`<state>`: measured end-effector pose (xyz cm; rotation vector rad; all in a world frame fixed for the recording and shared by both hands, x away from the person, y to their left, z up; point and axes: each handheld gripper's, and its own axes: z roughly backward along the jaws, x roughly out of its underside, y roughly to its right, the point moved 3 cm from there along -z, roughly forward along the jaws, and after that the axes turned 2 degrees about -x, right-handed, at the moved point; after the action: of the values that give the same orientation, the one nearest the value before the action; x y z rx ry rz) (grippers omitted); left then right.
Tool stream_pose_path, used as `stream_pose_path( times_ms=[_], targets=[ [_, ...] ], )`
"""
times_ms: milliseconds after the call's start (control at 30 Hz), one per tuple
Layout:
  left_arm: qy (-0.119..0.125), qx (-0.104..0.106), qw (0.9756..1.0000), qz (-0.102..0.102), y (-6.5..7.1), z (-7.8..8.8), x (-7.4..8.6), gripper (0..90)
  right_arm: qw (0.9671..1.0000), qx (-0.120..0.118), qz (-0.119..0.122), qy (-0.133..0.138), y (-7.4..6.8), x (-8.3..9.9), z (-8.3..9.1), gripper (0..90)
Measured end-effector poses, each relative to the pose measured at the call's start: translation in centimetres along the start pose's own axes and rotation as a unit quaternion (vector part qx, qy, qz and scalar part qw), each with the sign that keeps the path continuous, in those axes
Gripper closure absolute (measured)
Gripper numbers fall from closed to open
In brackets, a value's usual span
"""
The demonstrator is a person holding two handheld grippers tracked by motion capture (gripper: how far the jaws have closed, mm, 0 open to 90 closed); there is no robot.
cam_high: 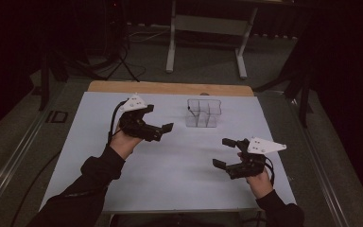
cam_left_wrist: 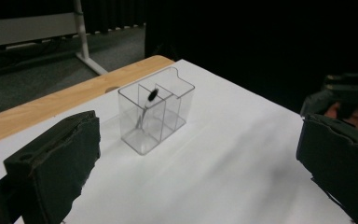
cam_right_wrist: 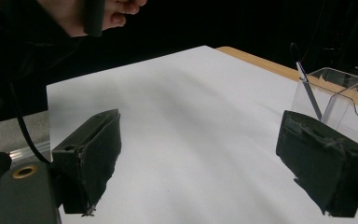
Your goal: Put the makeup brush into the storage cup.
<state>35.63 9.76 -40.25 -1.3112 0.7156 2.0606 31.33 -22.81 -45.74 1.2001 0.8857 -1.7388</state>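
Note:
A clear plastic box (cam_high: pixel 203 113) with several compartments stands on the white table top (cam_high: pixel 179 179), toward the back middle. A thin grey stick with a black tip (cam_left_wrist: pixel 150 99) leans in one compartment of the box (cam_left_wrist: pixel 168 116). My left gripper (cam_high: pixel 159 118) hovers left of the box, open and holding nothing; its jaws frame the box in the left gripper view (cam_left_wrist: pixel 196 172). My right gripper (cam_high: pixel 222 152) is nearer the front right, open and holding nothing (cam_right_wrist: pixel 209 163). The box (cam_right_wrist: pixel 342 100) and the stick (cam_right_wrist: pixel 307 88) appear at the right edge of the right gripper view.
A strip of wooden table edge (cam_high: pixel 170 88) runs behind the white top. Beyond it stands a grey metal frame (cam_high: pixel 208 23) on the floor, with cables (cam_high: pixel 123 61) at the back left. The person's left hand (cam_right_wrist: pixel 98 14) appears across the table.

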Motion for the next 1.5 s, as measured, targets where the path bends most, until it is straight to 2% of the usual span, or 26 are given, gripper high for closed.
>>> stream_pose_path(
  times_ms=[100, 300, 433, 567, 700, 800, 967, 1067, 1200, 1367, 1467, 1500],
  targets=[
    [-0.003, 0.008, 0.9999, 0.007, 0.3, 0.5, 1.0, 0.1, 1.0, 0.0, 0.002, 0.0, -0.1, 0.0, 0.0, 13.8],
    [-0.007, 0.009, 0.9999, 0.007, 0.6, 1.5, 2.9, 0.1, 1.0, -0.001, 0.002, -0.001, -0.1, 0.0, 0.0, 13.8],
    [-0.013, 0.006, 0.9999, 0.009, 0.8, 2.1, 4.2, 0.1, 1.0, 0.0, 0.004, -0.001, -0.1, 0.0, -0.1, 13.7],
    [-0.017, 0.005, 0.9998, 0.001, 1.0, 2.6, 5.6, 0.1, 1.0, -0.002, 0.004, -0.003, -0.1, 0.0, -0.1, 13.7],
    [-0.017, 0.001, 0.9998, 0.011, 1.2, 3.0, 7.0, 0.1, 1.0, -0.002, 0.003, -0.002, -0.1, 0.0, -0.1, 13.7],
    [-0.018, -0.006, 0.9998, 0.009, 1.2, 3.2, 8.1, 0.1, 1.0, -0.001, 0.003, -0.003, -0.1, 0.0, -0.1, 13.7],
    [-0.004, -0.018, 0.9994, 0.029, 0.9, 3.7, 9.8, 0.1, 1.0, -0.001, 0.003, -0.004, -0.1, 0.1, -0.2, 13.7],
    [-0.009, -0.028, 0.9992, 0.027, 0.8, 3.8, 10.6, 0.1, 1.0, -0.001, 0.002, -0.006, 0.0, 0.2, -0.2, 13.7],
    [-0.004, -0.046, 0.9988, 0.018, 0.7, 3.9, 11.5, 0.1, 1.0, -0.001, 0.003, -0.007, 0.0, 0.2, -0.2, 13.7],
    [-0.006, -0.046, 0.9985, 0.03, 0.6, 3.8, 12.5, 0.1, 1.0, -0.002, 0.002, -0.009, 0.0, 0.3, -0.2, 13.7],
    [-0.018, -0.05, 0.9984, 0.021, 0.4, 3.6, 13.2, 0.1, 0.9999, -0.001, 0.003, -0.011, 0.1, 0.4, -0.2, 13.7],
    [-0.017, -0.05, 0.9983, 0.025, 0.4, 3.6, 13.3, 0.1, 0.9999, -0.001, 0.004, -0.012, 0.1, 0.4, -0.2, 13.7]
  ],
)
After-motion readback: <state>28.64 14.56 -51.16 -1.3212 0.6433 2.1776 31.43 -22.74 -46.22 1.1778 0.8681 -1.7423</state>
